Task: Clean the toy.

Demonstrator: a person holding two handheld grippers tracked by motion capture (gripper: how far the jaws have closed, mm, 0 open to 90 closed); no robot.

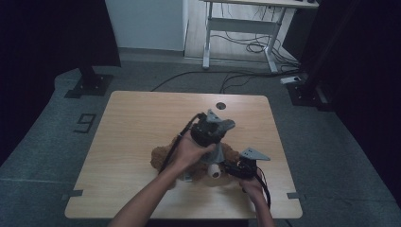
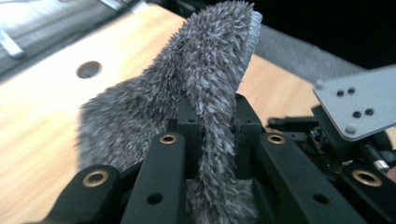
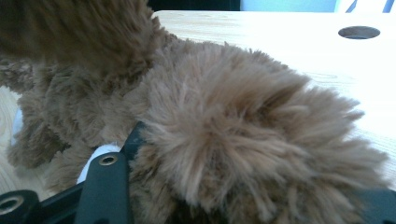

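Undressing a brown plush toy, garment partly pulled away

The left tongs (image 2: 205, 140) are pinching a strip of grey fuzzy fabric (image 2: 205, 79), probably a scarf or small garment, lifting it above the brown plush toy (image 1: 163, 158) that is lying on the desk (image 1: 132, 123) just below them. The right tongs (image 1: 231, 169) are clamping a tuft of the toy's long brown fur (image 3: 224, 140), pinning it down. The grey piece is hanging stretched and folded, part still trailing toward the toy, so freeing it fully is remaining.
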